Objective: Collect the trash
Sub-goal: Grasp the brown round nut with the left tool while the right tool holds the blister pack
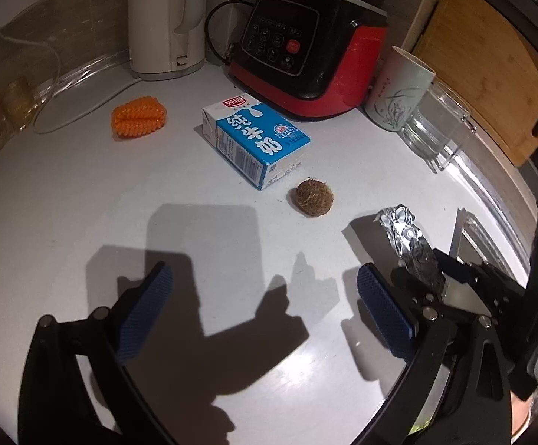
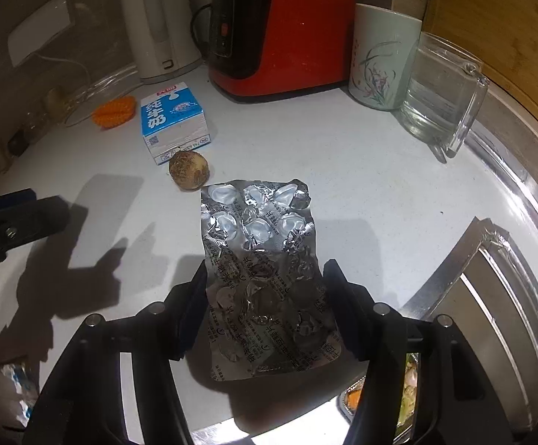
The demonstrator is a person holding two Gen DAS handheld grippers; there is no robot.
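At the back of the white countertop (image 1: 83, 193) we see a white electric kettle (image 1: 165, 18) beside a red and black Joyoung appliance (image 1: 306, 48). To its right stand a floral ceramic cup (image 2: 382, 55) and a clear glass mug (image 2: 443, 92), with a wooden cutting board (image 1: 491, 74) behind.

Both wrist views look steeply down, close over the countertop (image 1: 83, 193), sharing the milk carton (image 2: 172, 122).
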